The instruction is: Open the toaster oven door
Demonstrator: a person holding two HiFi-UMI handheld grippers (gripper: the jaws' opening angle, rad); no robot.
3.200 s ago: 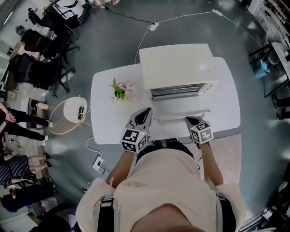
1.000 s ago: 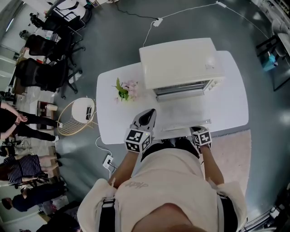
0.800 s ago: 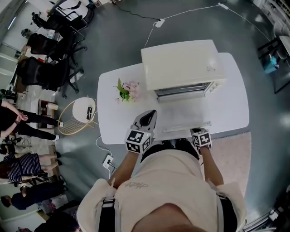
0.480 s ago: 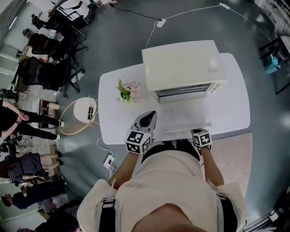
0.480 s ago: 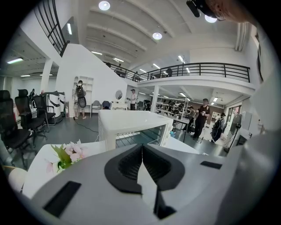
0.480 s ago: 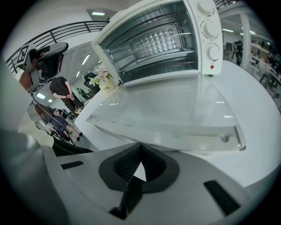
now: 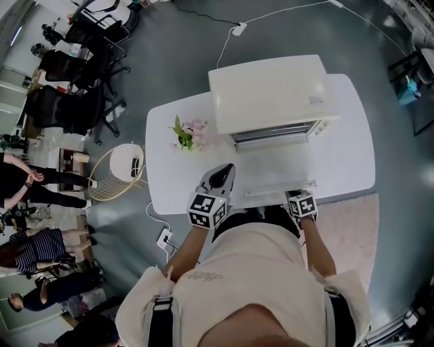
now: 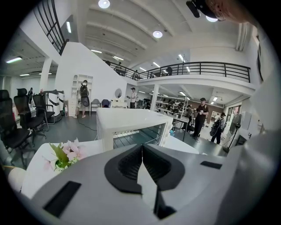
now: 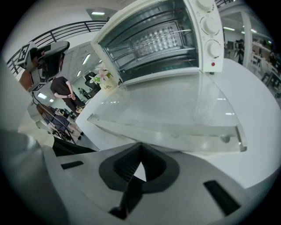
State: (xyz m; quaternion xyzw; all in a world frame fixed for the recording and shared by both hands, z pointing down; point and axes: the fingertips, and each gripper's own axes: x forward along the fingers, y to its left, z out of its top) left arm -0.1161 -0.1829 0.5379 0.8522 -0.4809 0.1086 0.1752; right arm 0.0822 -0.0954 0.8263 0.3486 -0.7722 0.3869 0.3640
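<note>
A white toaster oven (image 7: 271,95) stands on the white table (image 7: 169,183), its glass door (image 7: 274,173) lying flat open toward me. The wire racks inside (image 9: 153,44) show in the right gripper view, with the door's handle bar (image 9: 167,129) just ahead of my right gripper (image 9: 139,145). That gripper (image 7: 298,198) hangs at the table's near edge, shut and empty, apart from the handle. My left gripper (image 7: 218,177) hovers over the table left of the door, jaws shut on nothing (image 8: 141,147). The oven (image 8: 131,127) lies ahead of it.
A small pot of pink flowers (image 7: 186,134) sits on the table left of the oven. A round wicker basket (image 7: 112,173) stands on the floor at the left. Office chairs (image 7: 64,74) and people stand further left. A power cable (image 7: 271,17) runs behind the table.
The oven door has gone from partly lowered to lying flat. My right gripper drew back toward the table's near edge; since one second ago almost nothing has moved.
</note>
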